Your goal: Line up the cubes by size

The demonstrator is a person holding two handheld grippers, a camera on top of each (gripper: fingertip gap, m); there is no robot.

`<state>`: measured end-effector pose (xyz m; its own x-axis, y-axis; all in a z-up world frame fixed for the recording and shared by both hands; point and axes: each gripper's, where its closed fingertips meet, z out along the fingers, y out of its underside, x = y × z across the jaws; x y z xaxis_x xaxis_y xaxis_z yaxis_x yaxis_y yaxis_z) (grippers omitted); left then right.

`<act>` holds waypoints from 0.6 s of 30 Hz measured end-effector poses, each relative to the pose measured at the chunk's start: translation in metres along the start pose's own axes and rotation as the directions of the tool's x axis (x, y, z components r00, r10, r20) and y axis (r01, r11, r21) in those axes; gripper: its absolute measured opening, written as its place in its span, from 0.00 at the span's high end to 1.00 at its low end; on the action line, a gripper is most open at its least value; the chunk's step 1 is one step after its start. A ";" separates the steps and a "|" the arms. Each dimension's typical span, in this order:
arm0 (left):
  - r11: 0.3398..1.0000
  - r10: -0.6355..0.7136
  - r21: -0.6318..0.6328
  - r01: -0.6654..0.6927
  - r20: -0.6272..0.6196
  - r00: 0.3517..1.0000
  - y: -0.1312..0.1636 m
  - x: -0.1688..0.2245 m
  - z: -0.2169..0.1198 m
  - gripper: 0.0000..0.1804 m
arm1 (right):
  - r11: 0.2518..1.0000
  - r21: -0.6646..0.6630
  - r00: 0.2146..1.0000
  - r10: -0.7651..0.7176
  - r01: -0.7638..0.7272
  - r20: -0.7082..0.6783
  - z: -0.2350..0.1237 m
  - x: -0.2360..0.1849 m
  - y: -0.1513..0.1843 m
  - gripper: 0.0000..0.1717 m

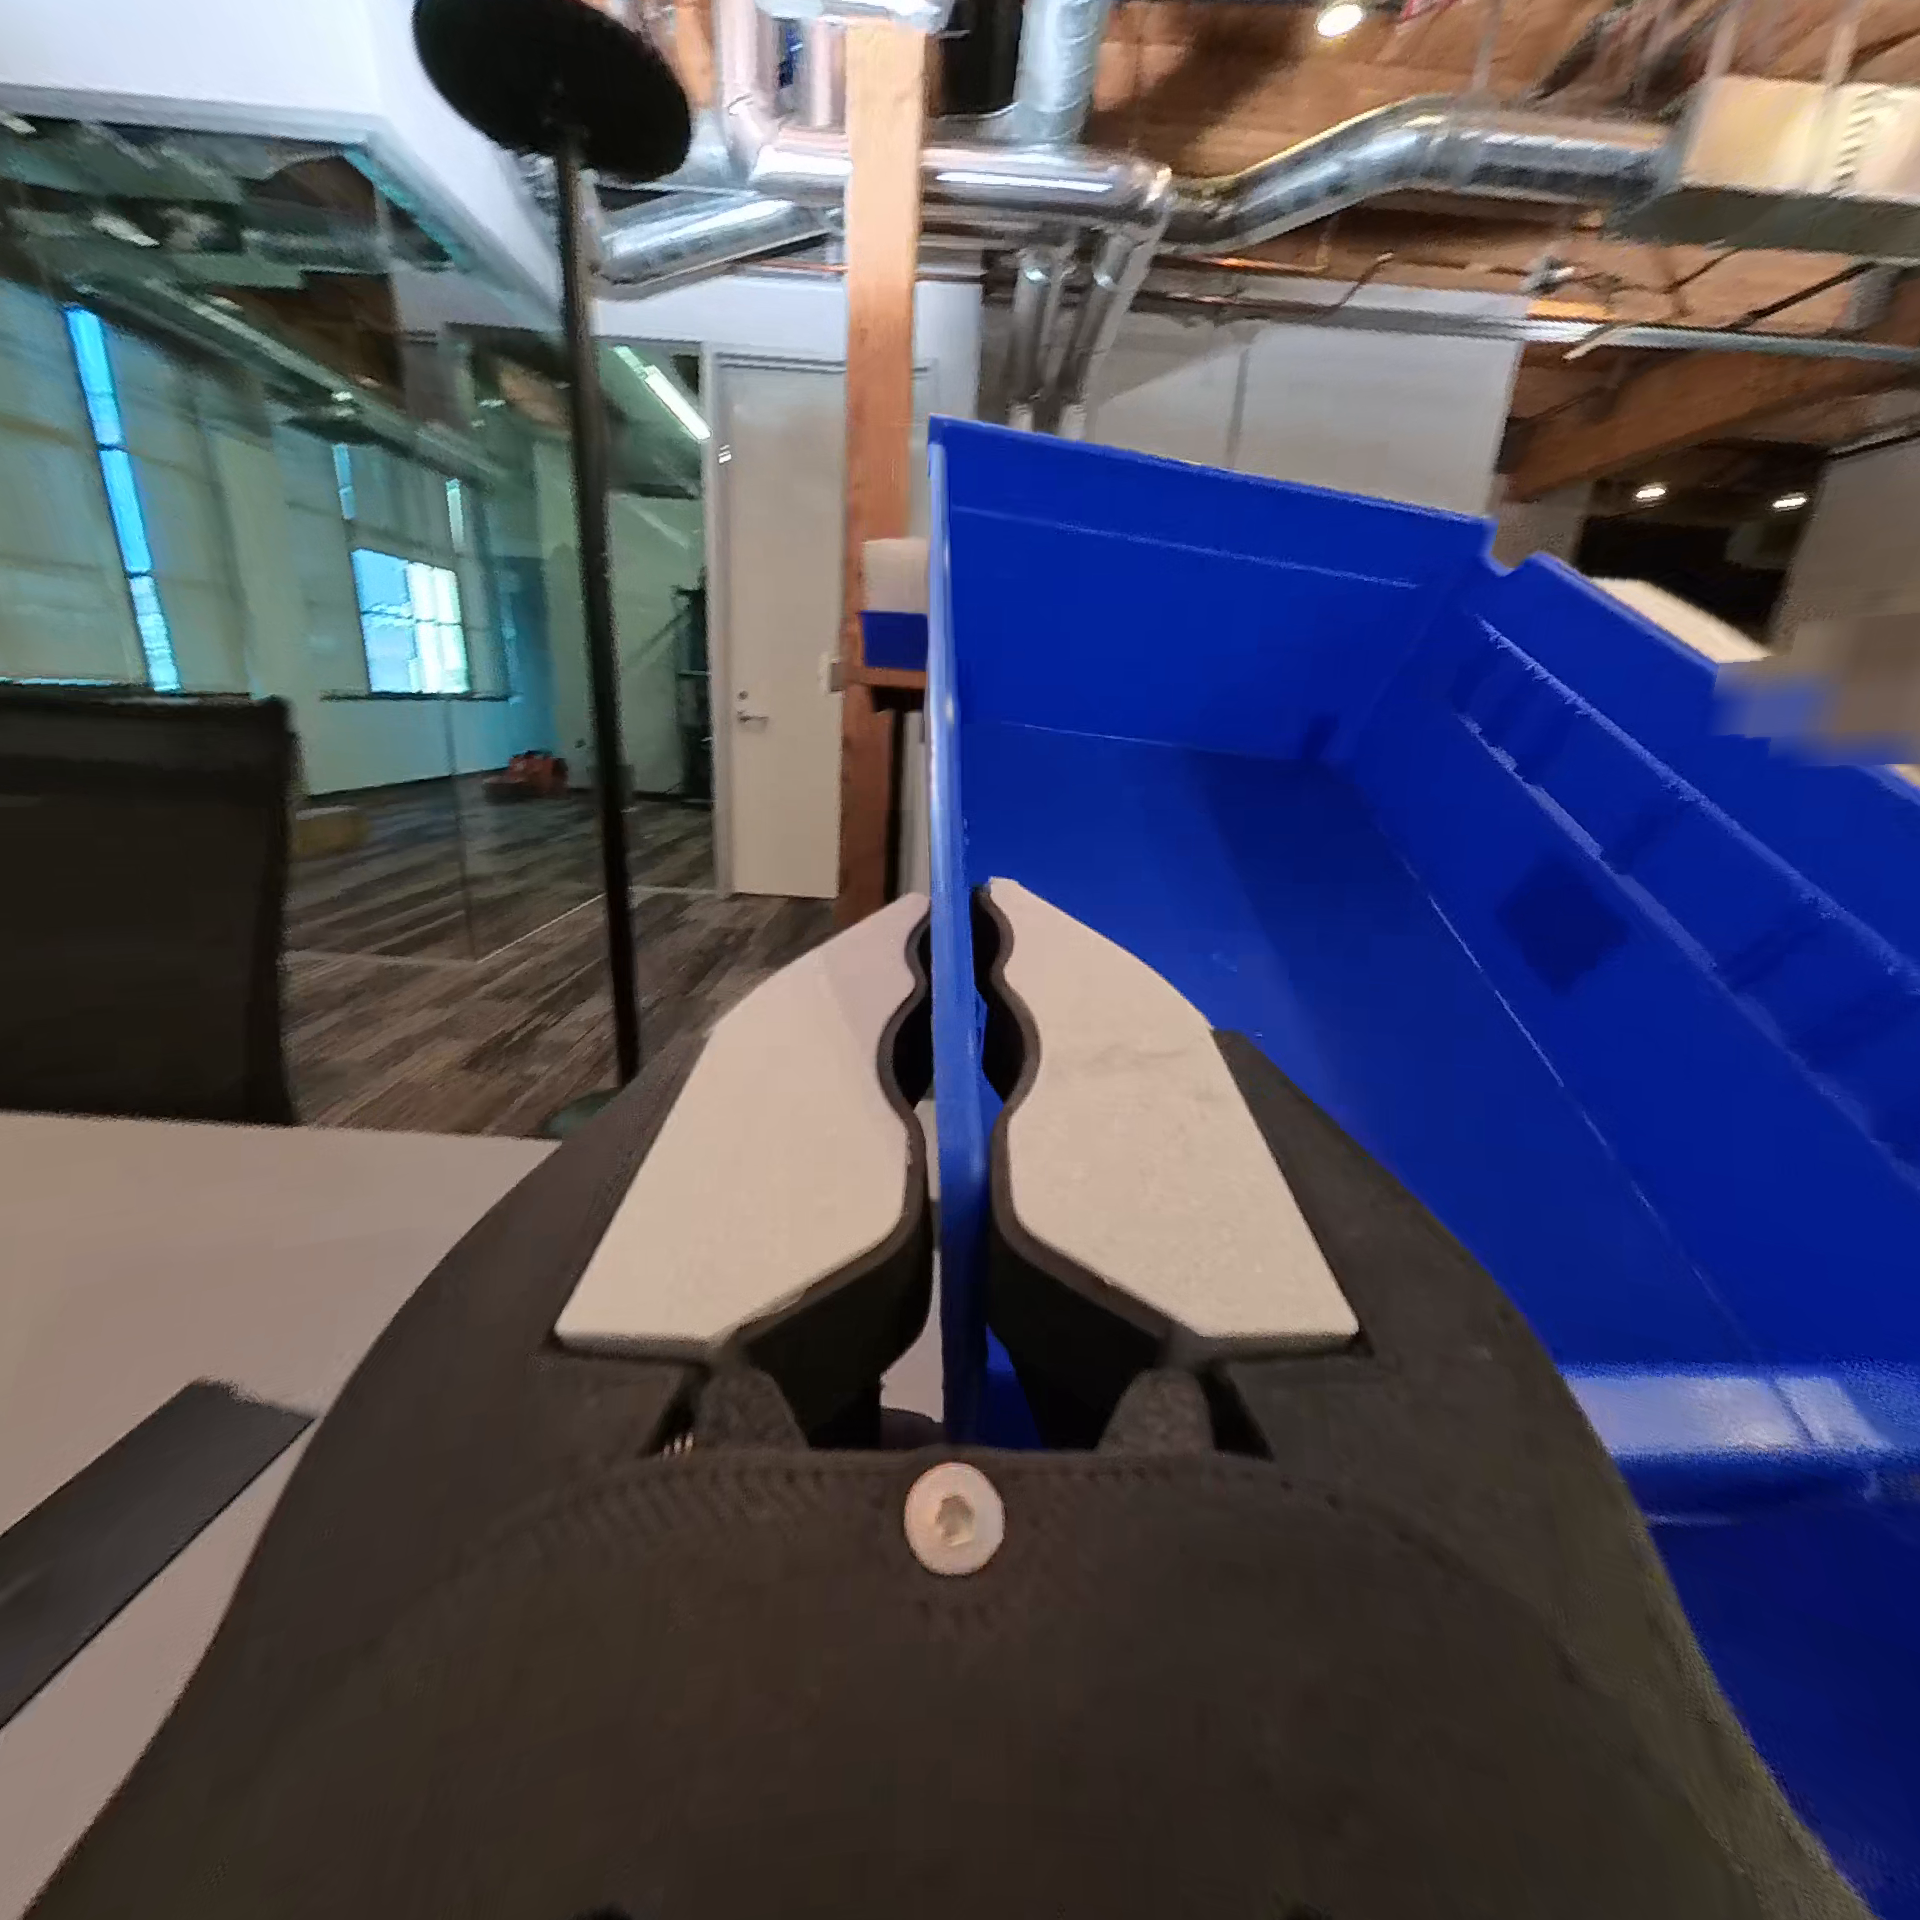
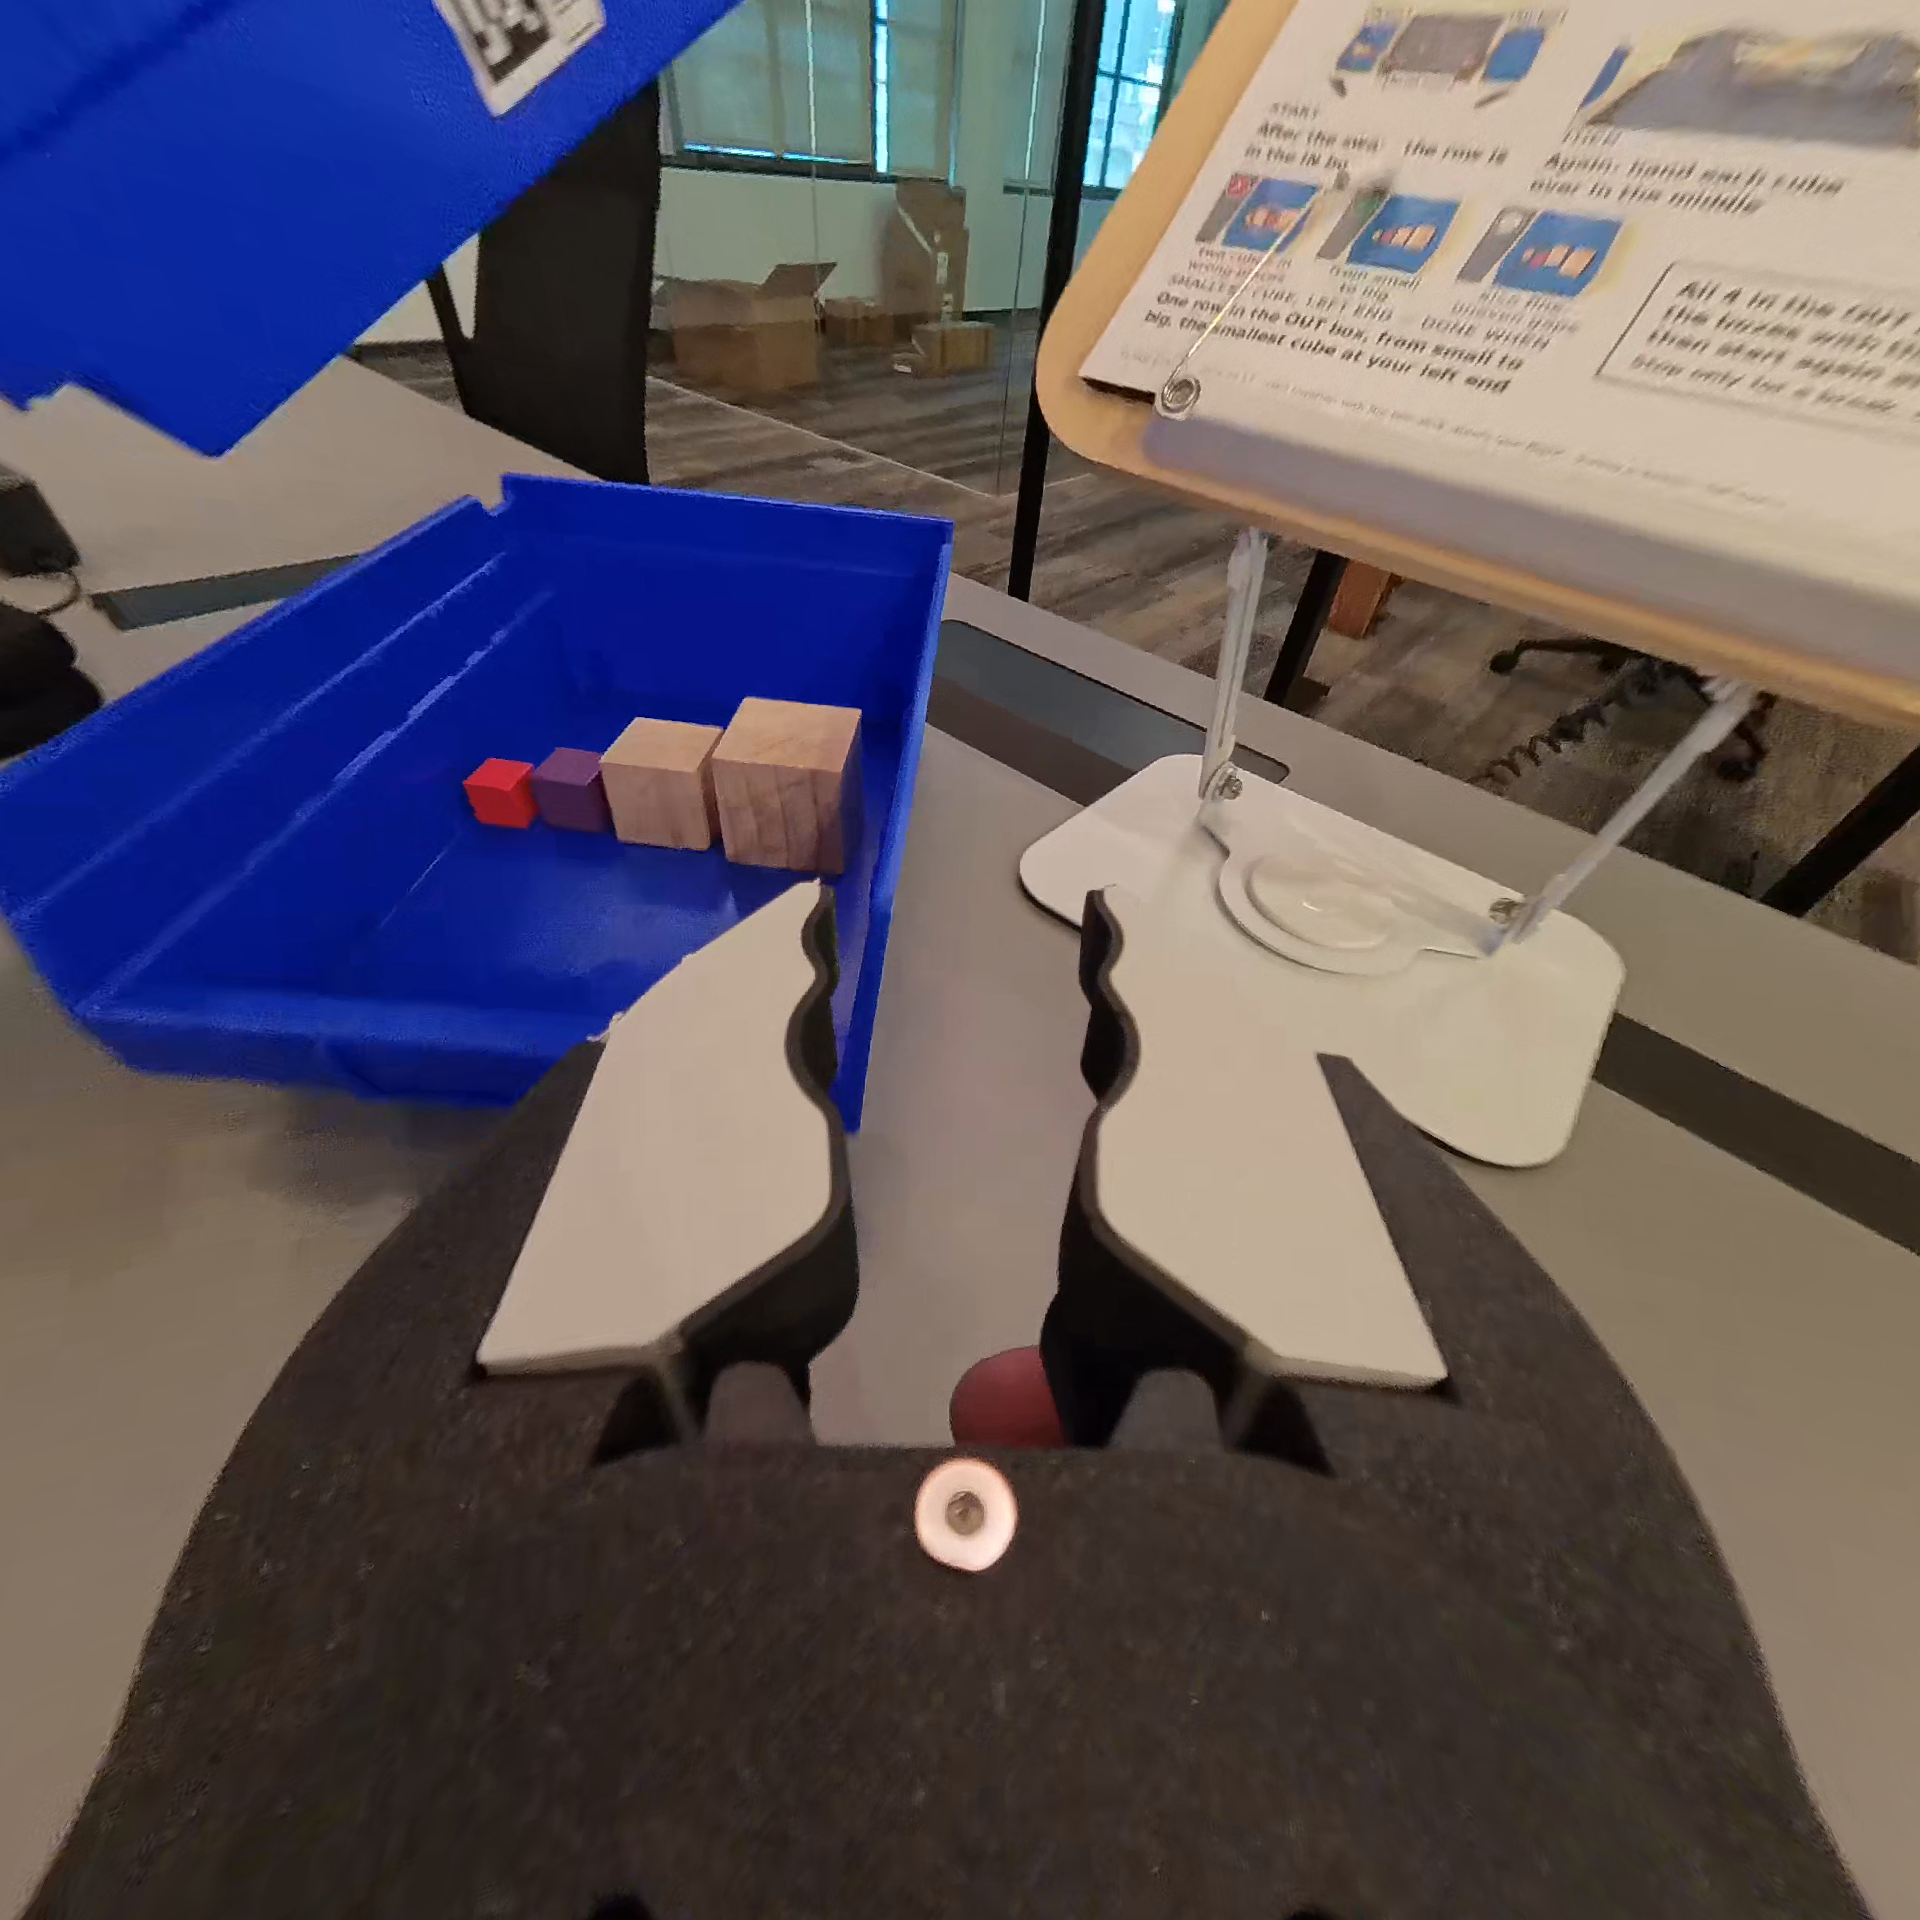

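Note:
My left gripper [image 1: 956,904] is shut on the thin side wall [image 1: 951,727] of a blue bin [image 1: 1299,831] and holds it tilted up in the air. No cubes show in the part of it I see. The same bin shows at the top left of the right wrist view [image 2: 260,187]. A second blue bin [image 2: 727,509] sits on the table. In it stand a red cube [image 2: 500,792], a purple cube [image 2: 570,790], a mid-sized wooden cube [image 2: 661,783] and a large wooden cube [image 2: 790,781], in a row, small to large from left to right. My right gripper [image 2: 951,904] is open and empty just outside that bin's right wall.
A document stand with a printed sheet [image 2: 1507,260] leans over the table at right, on a white base [image 2: 1455,987]. A dark red round thing [image 2: 1003,1397] lies under my right gripper. A black chair [image 1: 135,894] and a black pole [image 1: 597,623] stand beyond the table's far edge. It is some 20 cm from my right tips to the large wooden cube [image 2: 790,781].

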<state>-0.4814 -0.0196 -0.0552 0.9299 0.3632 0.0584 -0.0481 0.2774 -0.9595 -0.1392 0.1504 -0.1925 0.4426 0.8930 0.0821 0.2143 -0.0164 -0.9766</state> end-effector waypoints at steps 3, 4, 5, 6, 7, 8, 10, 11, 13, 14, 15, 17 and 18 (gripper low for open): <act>0.999 -0.008 0.035 0.012 -0.104 0.994 -0.015 0.044 0.006 0.98 | 0.999 0.023 0.999 -0.031 0.031 0.015 -0.038 0.002 -0.004 0.75; 0.999 -0.008 0.047 0.015 -0.140 0.990 -0.020 0.061 0.007 0.98 | 0.999 0.026 0.999 -0.034 0.034 0.006 -0.051 0.006 -0.004 0.75; 0.998 -0.012 0.055 0.023 -0.179 0.984 -0.024 0.079 0.007 0.98 | 0.999 0.035 0.999 -0.033 0.033 -0.001 -0.065 0.010 -0.004 0.75; 0.998 -0.017 0.059 0.031 -0.219 0.976 -0.027 0.097 0.007 0.98 | 0.999 0.044 0.999 -0.031 0.031 -0.011 -0.080 0.016 -0.003 0.75; 0.997 -0.021 0.061 0.038 -0.261 0.965 -0.028 0.117 0.007 0.98 | 0.998 0.046 0.999 -0.030 0.032 -0.033 -0.094 0.025 -0.002 0.76; 0.997 -0.029 0.061 0.051 -0.310 0.950 -0.029 0.139 0.006 0.98 | 0.998 0.044 0.997 -0.035 0.038 -0.063 -0.108 0.035 0.001 0.76; 0.997 -0.041 0.039 0.063 -0.414 0.909 -0.027 0.184 0.006 0.98 | 0.997 0.065 0.994 -0.038 0.045 -0.106 -0.137 0.053 0.004 0.76; 0.998 -0.049 0.022 0.067 -0.466 0.883 -0.025 0.208 0.006 0.98 | 0.996 0.079 0.993 -0.036 0.045 -0.116 -0.151 0.060 0.006 0.76; 0.998 -0.060 -0.012 0.064 -0.558 0.828 -0.019 0.257 0.004 0.98 | 0.995 0.091 0.986 -0.029 0.045 -0.167 -0.179 0.078 0.011 0.77; 0.998 -0.062 -0.026 0.058 -0.595 0.802 -0.015 0.282 0.002 0.98 | 0.994 0.100 0.979 -0.019 0.040 -0.204 -0.194 0.089 0.013 0.77; 0.997 -0.075 -0.047 0.058 -0.629 0.774 -0.010 0.306 0.000 0.98 | 0.993 0.111 0.969 0.000 0.028 -0.245 -0.208 0.100 0.015 0.77; 0.995 -0.089 -0.087 0.039 -0.682 0.726 0.003 0.351 -0.004 0.98 | 0.992 0.123 0.943 0.041 0.001 -0.332 -0.236 0.123 0.022 0.78; 0.994 -0.099 -0.105 0.034 -0.706 0.701 0.010 0.372 -0.006 0.98 | 0.992 0.123 0.925 0.055 -0.009 -0.376 -0.249 0.135 0.026 0.78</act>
<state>-0.1340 0.1129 -0.0449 0.9142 -0.4010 -0.0588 0.0225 0.1951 -0.9805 0.1429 0.1587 -0.1576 0.7485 0.6561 0.0967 0.1013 0.0310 -0.9944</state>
